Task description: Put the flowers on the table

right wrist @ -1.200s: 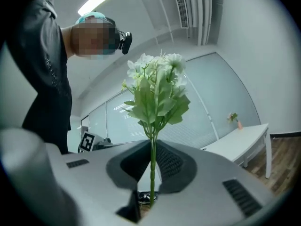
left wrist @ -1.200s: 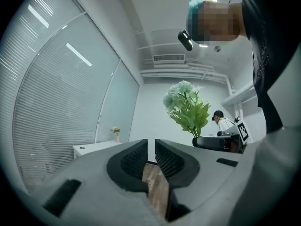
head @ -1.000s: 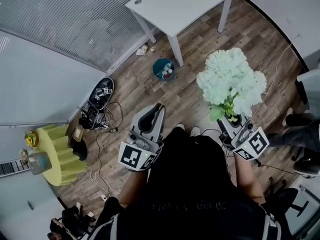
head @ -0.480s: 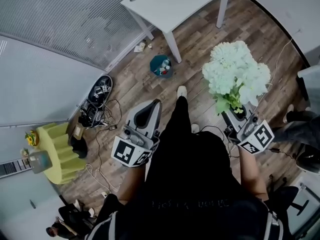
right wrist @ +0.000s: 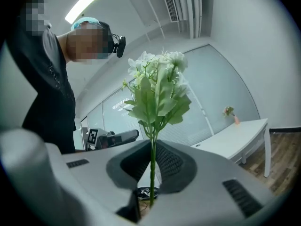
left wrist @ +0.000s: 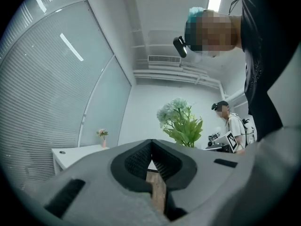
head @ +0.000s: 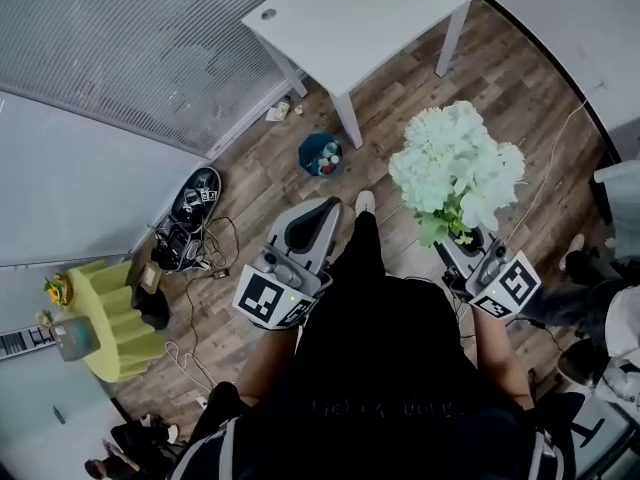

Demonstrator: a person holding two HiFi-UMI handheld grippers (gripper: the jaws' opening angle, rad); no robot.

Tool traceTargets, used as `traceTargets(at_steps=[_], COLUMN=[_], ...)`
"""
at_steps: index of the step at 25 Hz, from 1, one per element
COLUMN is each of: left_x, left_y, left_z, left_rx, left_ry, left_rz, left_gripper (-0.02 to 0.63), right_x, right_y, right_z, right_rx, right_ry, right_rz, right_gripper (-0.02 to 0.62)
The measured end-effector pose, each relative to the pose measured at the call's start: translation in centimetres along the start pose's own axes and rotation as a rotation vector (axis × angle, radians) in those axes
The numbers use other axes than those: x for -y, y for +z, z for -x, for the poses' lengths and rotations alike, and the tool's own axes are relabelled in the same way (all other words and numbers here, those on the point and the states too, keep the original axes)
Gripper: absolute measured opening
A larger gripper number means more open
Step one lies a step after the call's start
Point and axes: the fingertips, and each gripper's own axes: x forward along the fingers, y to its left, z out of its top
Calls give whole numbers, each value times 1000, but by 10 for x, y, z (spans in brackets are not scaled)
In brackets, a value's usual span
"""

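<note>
Right of centre, our right gripper (head: pixel 462 246) clamps the thin green stem of the white flower bunch (head: pixel 455 168), well short of the white rectangular table (head: pixel 360 18). Our left gripper (head: pixel 318 213) is closed and empty. We judge the top-heavy blooms could pivot loose.

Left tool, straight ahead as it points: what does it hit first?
Looks free: the shut left tool aims between the white table and the flowers, toward a far wall; depth unclear.

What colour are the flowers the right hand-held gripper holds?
The flowers are white, faintly tinged with pale green; this shows best in the head view.
</note>
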Motion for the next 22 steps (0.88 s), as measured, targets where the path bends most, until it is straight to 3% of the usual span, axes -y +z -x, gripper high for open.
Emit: traceTargets(at_steps=[3, 8, 14, 22], left_x=[-43, -66, -163, -212], left_y=[5, -2, 7, 6], left_z=[-28, -40, -88, -136], left_rx=[-5, 12, 8, 11], left_ry=[7, 30, 50, 27], left_rz=[8, 23, 53, 86], left_gripper=[18, 18, 18, 18], right_x=[29, 49, 115, 169], right_y=[12, 5, 27, 41], right_z=[-41, -62, -150, -189], right_rx=[-15, -25, -55, -36], right_ry=[18, 37, 38, 10], right_rz=[-18, -15, -59, -81], right_gripper=[46, 46, 46, 46])
